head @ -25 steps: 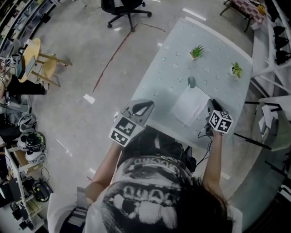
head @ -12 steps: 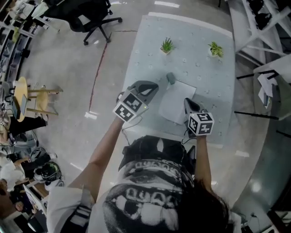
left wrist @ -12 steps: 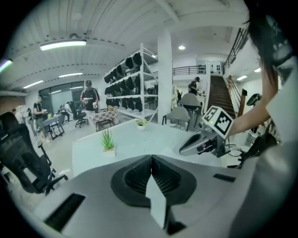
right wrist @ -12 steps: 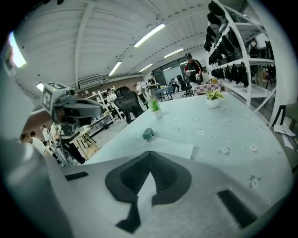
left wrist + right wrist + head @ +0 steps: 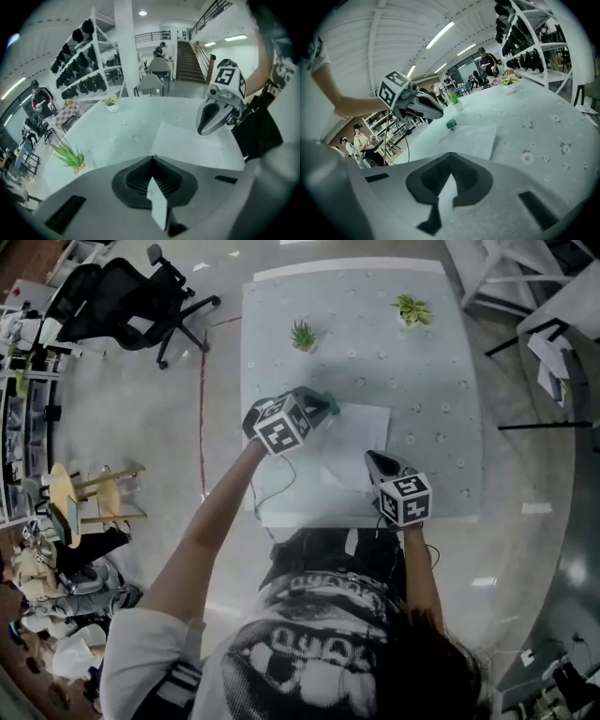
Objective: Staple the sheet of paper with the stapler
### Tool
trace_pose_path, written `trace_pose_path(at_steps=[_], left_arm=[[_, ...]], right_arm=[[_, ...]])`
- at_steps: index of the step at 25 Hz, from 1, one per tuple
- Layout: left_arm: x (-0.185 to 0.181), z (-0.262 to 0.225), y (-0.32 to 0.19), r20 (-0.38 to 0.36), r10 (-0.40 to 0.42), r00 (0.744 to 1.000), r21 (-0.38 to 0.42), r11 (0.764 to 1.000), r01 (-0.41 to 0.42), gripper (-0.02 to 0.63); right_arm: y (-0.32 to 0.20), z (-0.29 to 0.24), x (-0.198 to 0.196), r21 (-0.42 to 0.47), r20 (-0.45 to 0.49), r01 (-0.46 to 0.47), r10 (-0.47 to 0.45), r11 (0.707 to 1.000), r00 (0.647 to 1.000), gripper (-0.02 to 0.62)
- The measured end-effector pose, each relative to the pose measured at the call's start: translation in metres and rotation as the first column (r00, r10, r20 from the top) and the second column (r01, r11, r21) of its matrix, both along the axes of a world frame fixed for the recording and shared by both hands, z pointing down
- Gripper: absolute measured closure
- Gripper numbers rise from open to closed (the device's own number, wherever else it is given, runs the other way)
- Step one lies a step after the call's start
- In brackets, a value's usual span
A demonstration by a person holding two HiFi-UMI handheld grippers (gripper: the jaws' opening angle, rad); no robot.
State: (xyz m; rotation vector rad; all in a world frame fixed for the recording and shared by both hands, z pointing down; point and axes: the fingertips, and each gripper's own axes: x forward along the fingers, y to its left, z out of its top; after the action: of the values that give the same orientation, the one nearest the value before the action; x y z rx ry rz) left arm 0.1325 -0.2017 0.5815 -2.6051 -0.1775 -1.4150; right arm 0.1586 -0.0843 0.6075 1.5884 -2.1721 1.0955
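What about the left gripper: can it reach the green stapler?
Probably yes: the left gripper hovers just beside the stapler at the corner of the paper, nothing between them, though its shut jaws must open first.

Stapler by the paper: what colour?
The stapler is teal green, clearest in the right gripper view.

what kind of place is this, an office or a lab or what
Probably a large open lab or workshop hall, not a home: tall racks loaded with gear, an office chair on a bare floor, and a wide staircase at the back.
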Motion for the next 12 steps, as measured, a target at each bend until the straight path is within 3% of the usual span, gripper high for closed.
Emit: trace_pose_path(at_steps=[2, 12], left_arm=[[0.004, 0.012, 0.002, 0.046, 0.039, 0.998, 0.0, 0.999, -0.039, 0.603], [0.013, 0.029, -0.003, 0.147, 0.079, 0.986, -0.015, 0.997, -0.077, 0.603]], right_arm=[[0.003, 0.003, 0.001, -0.003, 0.011, -0.01, 0.01, 1.0, 1.0, 0.591], [0.008, 0.005, 0.004, -0.004, 0.036, -0.039, 0.039, 0.999, 0.999, 0.591]])
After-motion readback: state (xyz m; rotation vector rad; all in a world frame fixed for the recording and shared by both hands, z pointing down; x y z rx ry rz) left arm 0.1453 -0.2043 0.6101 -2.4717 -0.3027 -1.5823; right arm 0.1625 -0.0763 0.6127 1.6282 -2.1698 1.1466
